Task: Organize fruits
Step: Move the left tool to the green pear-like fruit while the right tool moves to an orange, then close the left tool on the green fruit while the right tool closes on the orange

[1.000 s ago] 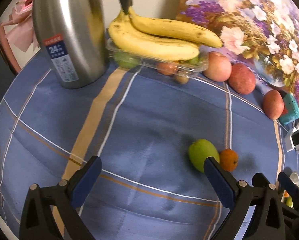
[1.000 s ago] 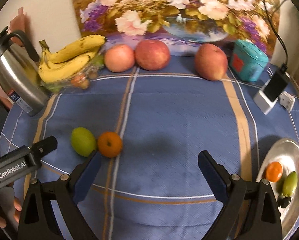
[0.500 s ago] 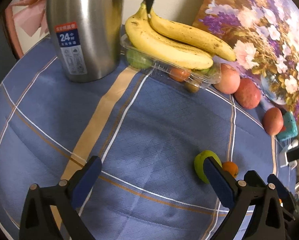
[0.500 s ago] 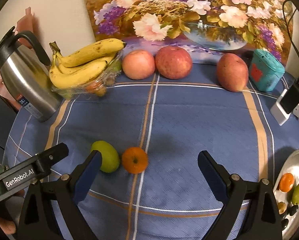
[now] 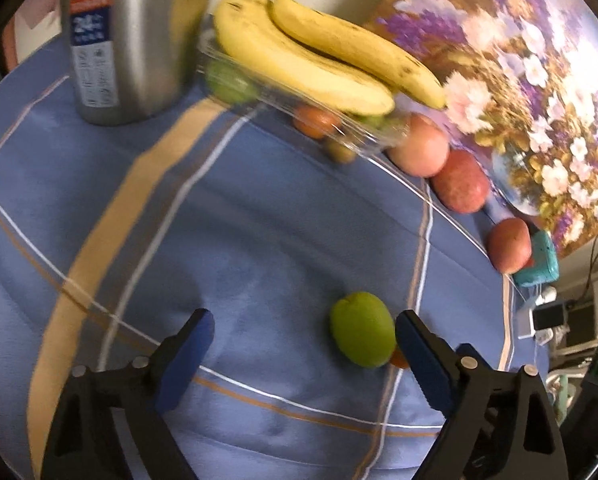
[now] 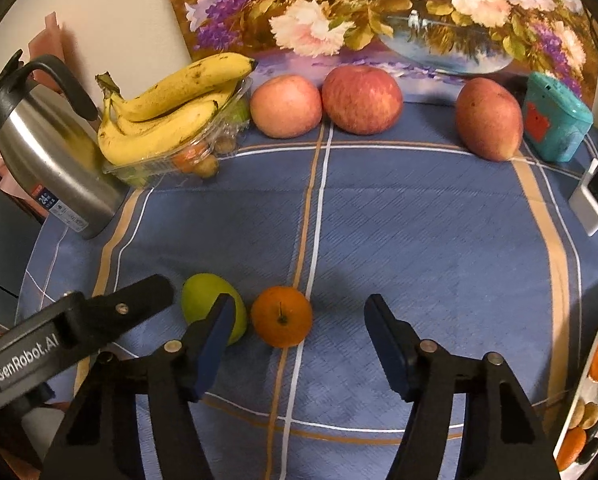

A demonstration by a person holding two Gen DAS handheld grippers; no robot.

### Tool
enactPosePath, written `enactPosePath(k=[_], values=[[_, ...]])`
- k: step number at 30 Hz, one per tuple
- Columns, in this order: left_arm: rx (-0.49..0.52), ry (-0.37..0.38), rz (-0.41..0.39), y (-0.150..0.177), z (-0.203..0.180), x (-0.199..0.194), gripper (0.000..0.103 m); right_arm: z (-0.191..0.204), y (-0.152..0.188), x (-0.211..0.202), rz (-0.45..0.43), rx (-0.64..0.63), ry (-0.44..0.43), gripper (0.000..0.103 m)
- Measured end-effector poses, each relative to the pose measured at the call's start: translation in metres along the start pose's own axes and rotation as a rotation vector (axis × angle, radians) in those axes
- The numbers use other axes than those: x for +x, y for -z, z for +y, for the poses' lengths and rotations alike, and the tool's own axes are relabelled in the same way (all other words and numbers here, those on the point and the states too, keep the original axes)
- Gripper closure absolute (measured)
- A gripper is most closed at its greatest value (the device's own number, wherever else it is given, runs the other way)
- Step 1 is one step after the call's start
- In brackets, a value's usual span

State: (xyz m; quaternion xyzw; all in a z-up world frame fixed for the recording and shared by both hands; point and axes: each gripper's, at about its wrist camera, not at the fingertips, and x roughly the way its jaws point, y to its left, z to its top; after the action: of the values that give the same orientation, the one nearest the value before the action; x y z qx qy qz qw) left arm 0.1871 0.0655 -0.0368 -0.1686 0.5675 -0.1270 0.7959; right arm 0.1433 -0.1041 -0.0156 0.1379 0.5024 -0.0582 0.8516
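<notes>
On the tabletop point(image 6: 419, 220), the green fruit point(image 5: 362, 329) lies between the left tool's point(image 5: 304, 338) closing jaws, near the right finger, untouched. The orange point(image 6: 281, 316) sits just beside it, between the right tool's point(image 6: 299, 322) closing jaws, also ungripped.

Dim, warm indoor light. Left view motion-blurred; right view sharp. Fisheye bending and black vignette at edges. Soft shadows on cloth point(image 6: 419, 220).
</notes>
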Motion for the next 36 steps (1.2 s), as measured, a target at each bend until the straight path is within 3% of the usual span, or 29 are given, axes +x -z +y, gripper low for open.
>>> enactPosePath(k=[8, 15, 22, 27, 36], values=[[0.000, 0.077, 0.036, 0.002, -0.009, 0.013, 0.026, 0.000, 0.005, 0.011, 0.030, 0.006, -0.018, 0.046], [-0.025, 0.116, 0.057, 0.004, -0.011, 0.022, 0.047, 0.004, 0.007, 0.014, 0.031, 0.001, -0.028, 0.058], [-0.058, 0.144, 0.078, 0.006, -0.008, 0.027, 0.049, 0.007, 0.009, 0.014, 0.028, -0.020, -0.044, 0.068], [-0.076, 0.181, 0.087, 0.007, -0.007, 0.028, 0.060, 0.007, 0.008, 0.014, 0.028, -0.026, -0.043, 0.068], [-0.076, 0.178, 0.085, 0.008, -0.008, 0.027, 0.060, 0.006, 0.008, 0.011, 0.026, -0.027, -0.035, 0.069]])
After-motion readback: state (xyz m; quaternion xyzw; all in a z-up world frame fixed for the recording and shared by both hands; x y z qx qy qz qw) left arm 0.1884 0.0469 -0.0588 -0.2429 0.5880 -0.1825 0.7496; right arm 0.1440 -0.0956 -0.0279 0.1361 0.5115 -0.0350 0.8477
